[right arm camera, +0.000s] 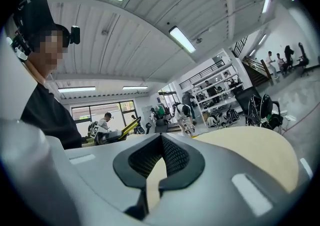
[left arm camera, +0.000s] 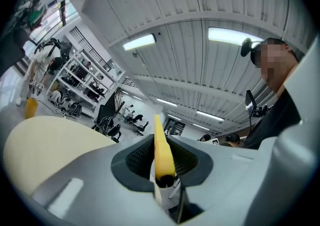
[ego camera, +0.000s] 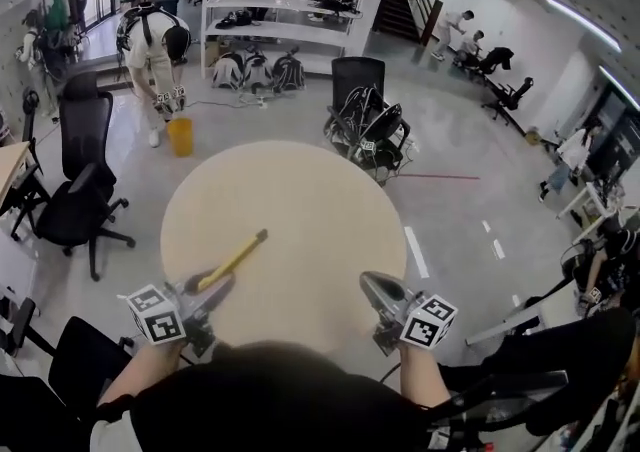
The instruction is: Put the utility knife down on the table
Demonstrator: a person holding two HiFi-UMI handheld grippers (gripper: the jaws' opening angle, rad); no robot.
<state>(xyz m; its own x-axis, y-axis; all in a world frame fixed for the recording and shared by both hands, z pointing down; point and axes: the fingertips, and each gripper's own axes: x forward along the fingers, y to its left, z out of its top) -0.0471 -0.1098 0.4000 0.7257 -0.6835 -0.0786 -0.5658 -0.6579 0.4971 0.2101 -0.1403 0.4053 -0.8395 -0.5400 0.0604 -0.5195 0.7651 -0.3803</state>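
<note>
My left gripper (ego camera: 213, 287) clamps the yellow utility knife (ego camera: 236, 258), which projects ahead of the jaws over the round table (ego camera: 300, 200). Set-down and release remain outstanding. My right gripper (ego camera: 380, 292) is closed and empty.

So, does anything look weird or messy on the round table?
Nothing stands out. No spill or damage shows on the table. The yellow utility knife is clamped in the left tool, slanting out over it, not yet set down. The right tool is shut and empty.
</note>
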